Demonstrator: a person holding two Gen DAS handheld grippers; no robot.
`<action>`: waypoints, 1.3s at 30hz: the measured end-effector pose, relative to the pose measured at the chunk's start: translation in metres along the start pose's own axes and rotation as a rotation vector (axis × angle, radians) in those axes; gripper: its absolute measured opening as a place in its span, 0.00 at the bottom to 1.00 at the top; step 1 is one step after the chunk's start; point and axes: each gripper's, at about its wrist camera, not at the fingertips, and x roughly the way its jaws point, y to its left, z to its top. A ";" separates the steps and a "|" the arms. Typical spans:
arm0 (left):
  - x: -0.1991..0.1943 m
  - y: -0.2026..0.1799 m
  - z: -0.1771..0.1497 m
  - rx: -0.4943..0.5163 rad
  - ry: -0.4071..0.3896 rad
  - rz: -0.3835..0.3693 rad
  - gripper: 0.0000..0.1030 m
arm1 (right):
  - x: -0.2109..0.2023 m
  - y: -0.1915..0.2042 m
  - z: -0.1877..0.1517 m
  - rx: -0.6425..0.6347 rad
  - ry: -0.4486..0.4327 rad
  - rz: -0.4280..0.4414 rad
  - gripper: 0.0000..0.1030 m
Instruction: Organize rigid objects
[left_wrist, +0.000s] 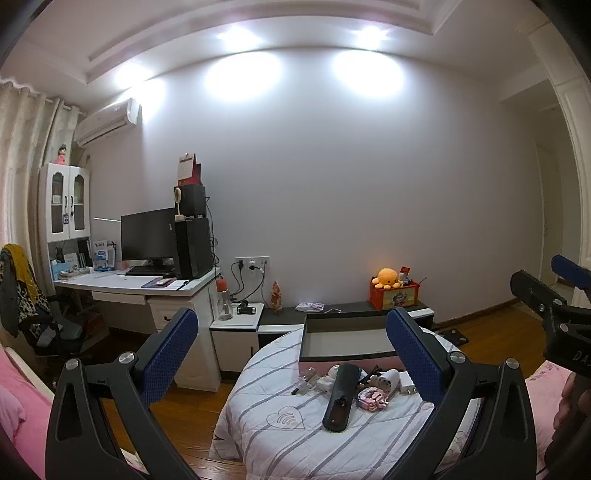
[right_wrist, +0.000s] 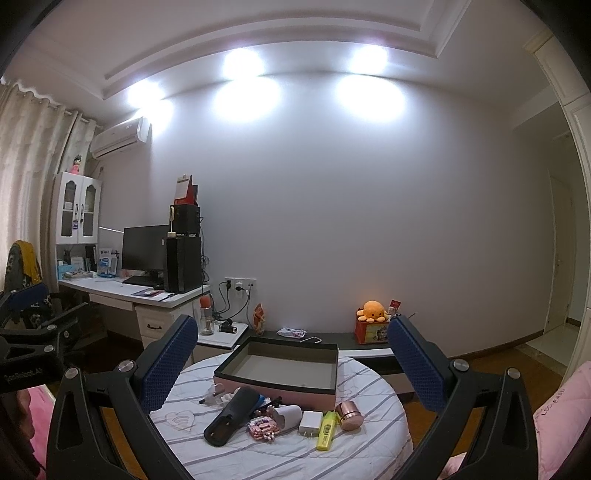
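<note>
A round table with a striped white cloth (right_wrist: 258, 454) holds an open, empty pink box with a dark rim (right_wrist: 280, 363). In front of the box lie a long black case (right_wrist: 231, 417), a pink keypad toy (right_wrist: 263, 430), a white cup on its side (right_wrist: 290, 415), a white charger (right_wrist: 310, 424), a yellow highlighter (right_wrist: 327, 430) and a rose-gold cylinder (right_wrist: 350, 415). The black case (left_wrist: 341, 397) and box (left_wrist: 347, 341) also show in the left wrist view. My left gripper (left_wrist: 291, 350) and right gripper (right_wrist: 291, 354) are both open and empty, held back from the table.
A white desk (left_wrist: 147, 286) with monitor and black tower stands at left, with a chair (left_wrist: 33, 317) beside it. A low dark shelf (right_wrist: 332, 338) by the wall carries an orange plush (right_wrist: 373, 310) on a red box. Pink bedding (right_wrist: 565, 413) lies at right.
</note>
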 end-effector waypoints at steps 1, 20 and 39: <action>0.001 -0.001 0.000 0.000 -0.001 -0.001 1.00 | 0.001 -0.001 0.000 0.001 0.001 -0.001 1.00; 0.059 -0.018 -0.017 0.015 0.086 -0.015 1.00 | 0.032 -0.008 -0.009 0.017 0.059 0.011 1.00; 0.110 -0.030 -0.007 0.012 0.084 -0.039 1.00 | 0.084 -0.023 -0.014 0.037 0.093 0.013 1.00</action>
